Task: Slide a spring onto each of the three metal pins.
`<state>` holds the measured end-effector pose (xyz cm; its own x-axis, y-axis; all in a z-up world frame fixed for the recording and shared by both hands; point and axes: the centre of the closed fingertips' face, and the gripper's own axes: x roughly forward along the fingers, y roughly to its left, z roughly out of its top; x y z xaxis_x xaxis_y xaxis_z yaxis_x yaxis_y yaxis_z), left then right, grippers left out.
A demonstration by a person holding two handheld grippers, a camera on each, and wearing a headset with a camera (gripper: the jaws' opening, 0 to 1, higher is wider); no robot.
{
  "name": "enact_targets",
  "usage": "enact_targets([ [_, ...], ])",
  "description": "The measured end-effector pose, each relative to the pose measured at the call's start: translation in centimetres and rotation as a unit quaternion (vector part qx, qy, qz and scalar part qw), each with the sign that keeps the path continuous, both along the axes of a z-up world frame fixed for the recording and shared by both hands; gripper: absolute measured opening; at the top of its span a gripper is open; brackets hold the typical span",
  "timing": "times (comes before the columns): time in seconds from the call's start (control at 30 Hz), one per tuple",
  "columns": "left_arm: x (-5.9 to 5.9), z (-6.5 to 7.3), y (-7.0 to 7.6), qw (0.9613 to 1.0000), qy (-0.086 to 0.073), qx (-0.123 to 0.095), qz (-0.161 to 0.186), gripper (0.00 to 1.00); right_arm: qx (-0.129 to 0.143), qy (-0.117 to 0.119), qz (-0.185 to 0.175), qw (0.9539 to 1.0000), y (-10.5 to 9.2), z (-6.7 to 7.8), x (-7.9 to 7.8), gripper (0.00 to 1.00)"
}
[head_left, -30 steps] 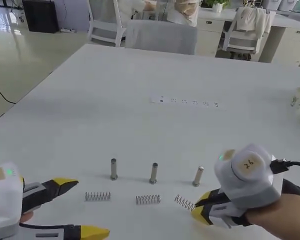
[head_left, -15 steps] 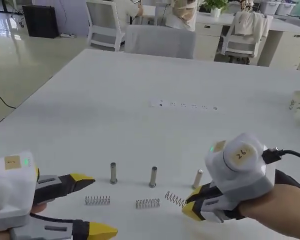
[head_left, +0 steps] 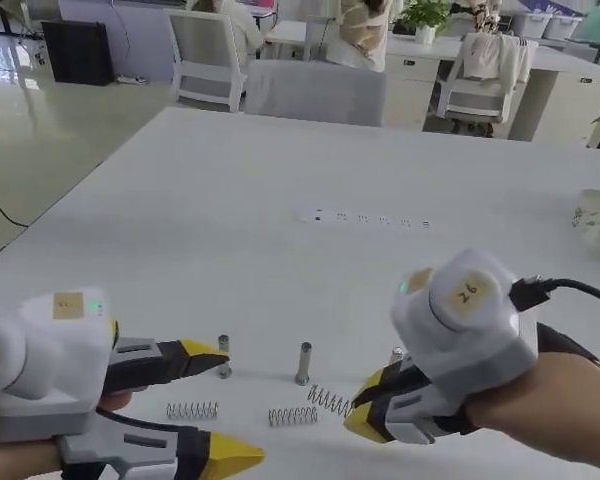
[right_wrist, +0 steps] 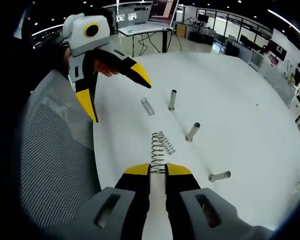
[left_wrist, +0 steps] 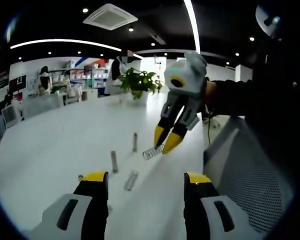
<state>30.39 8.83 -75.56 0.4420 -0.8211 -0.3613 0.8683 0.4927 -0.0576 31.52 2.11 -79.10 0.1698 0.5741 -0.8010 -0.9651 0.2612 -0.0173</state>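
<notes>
While the right gripper [right_wrist: 158, 171] pinches one end of a thin, closely coiled grey spring [right_wrist: 157, 147] (its free end juts past the yellow tips), the left gripper [left_wrist: 146, 180] hovers with jaws spread wide. A second spring [head_left: 191, 410] and a third spring [head_left: 292, 415] lie flat on the white table [head_left: 280, 230], just before three short upright metal pins [head_left: 303, 362].

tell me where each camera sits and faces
Head view: on the headset, looking down at the table, pins, left gripper and right gripper; a hand shows.
Left gripper view: on the left gripper, along its open jaws toward the right gripper.
Right gripper view: on the right gripper, along jaws shut on a spring, toward the left gripper.
Shared: the pins.
</notes>
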Motion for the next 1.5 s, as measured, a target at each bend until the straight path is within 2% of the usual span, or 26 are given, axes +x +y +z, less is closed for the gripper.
enact_targets([
  [0.27, -0.1, 0.2, -1.2, 0.9997, -0.006, 0.003, -0.025, 0.48, -0.005, -0.005, 0.023, 0.9997, 0.9, 0.6, -0.5, 0.08],
  [0.63, -0.2, 0.2, -2.0, 0.9991, -0.008, 0.004, -0.041, 0.41, -0.01, -0.001, 0.047, 0.9989, 1.8, 0.9, -1.2, 0.08],
  [0.87, -0.2, -0.2, -2.4, 0.9979, -0.015, 0.017, -0.061, 0.33, -0.014, 0.005, 0.069, 0.9975, 2.2, 0.9, -1.8, 0.08],
  [1.1, -0.9, -0.9, -2.9, 0.9958, -0.019, 0.027, -0.085, 0.22, -0.02, 0.017, 0.085, 0.996, 2.2, 0.5, -2.6, 0.08],
  [1.23, -1.0, -1.2, -3.1, 0.9949, -0.02, 0.032, -0.093, 0.19, -0.022, 0.024, 0.095, 0.995, 2.3, 0.3, -3.0, 0.08],
  [1.4, -1.5, -1.7, -3.3, 0.9932, -0.022, 0.042, -0.106, 0.16, -0.023, 0.028, 0.104, 0.9939, 2.4, 0.3, -3.3, 0.08],
  [1.5, -1.9, -2.1, -3.6, 0.9909, -0.029, 0.055, -0.119, 0.13, -0.025, 0.03, 0.109, 0.9932, 2.4, 0.2, -3.5, 0.08],
])
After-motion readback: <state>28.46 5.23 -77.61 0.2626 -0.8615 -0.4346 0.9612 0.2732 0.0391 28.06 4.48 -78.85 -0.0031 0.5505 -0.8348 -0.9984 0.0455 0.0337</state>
